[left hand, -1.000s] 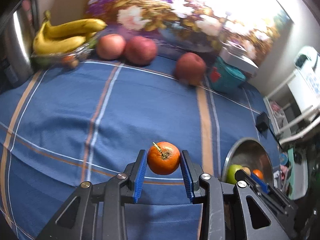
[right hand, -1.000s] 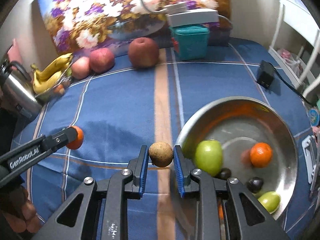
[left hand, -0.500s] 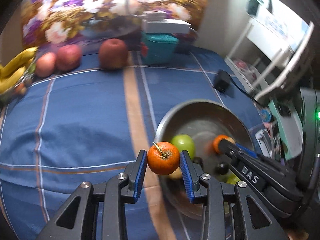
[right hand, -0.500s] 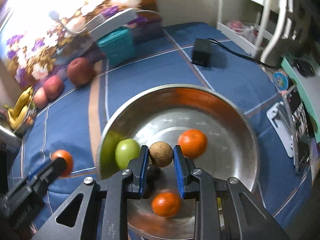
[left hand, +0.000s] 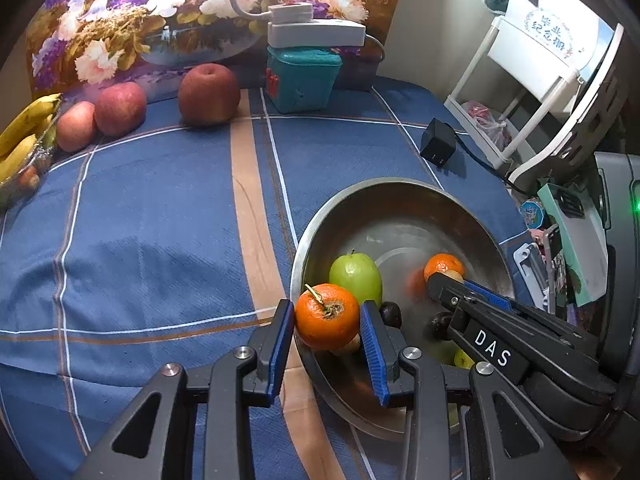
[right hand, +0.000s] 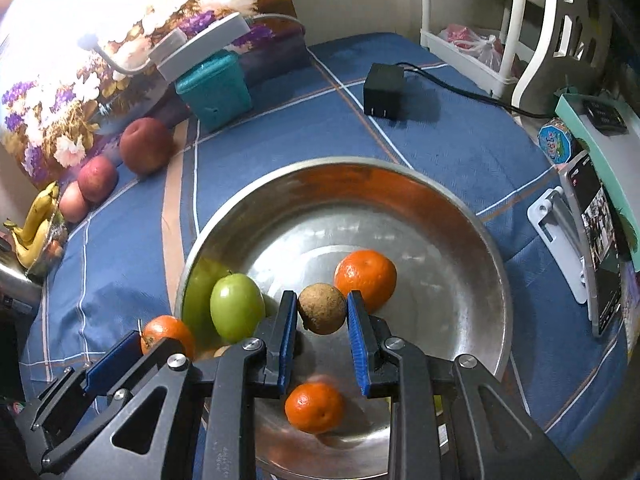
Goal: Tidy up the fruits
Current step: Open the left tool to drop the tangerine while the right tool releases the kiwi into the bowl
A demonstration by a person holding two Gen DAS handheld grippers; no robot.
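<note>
My left gripper [left hand: 327, 324] is shut on a stemmed orange tangerine [left hand: 327, 316] and holds it over the near left rim of the steel bowl [left hand: 400, 188]. The same tangerine [right hand: 168, 334] shows at the bowl's left edge in the right wrist view. My right gripper [right hand: 322, 312] is shut on a small brown round fruit [right hand: 322, 308] above the middle of the bowl [right hand: 460, 216]. Inside lie a green apple [right hand: 234, 306], two tangerines [right hand: 366, 276] [right hand: 314, 406] and some small dark fruits [left hand: 390, 314]. The right gripper [left hand: 448, 280] reaches in from the right in the left wrist view.
Three red apples [left hand: 208, 94] [left hand: 120, 108] [left hand: 75, 126] and bananas [left hand: 24, 136] sit along the far left of the blue checked cloth [left hand: 160, 208]. A teal box [left hand: 302, 78], a black charger [left hand: 438, 148] with its cable, a white rack [right hand: 500, 20] and a phone stand [right hand: 560, 240] are near.
Both grippers swung right across the cloth to the bowl, each with its fruit still held. They moved mostly in the first half second and have since stayed nearly still.
</note>
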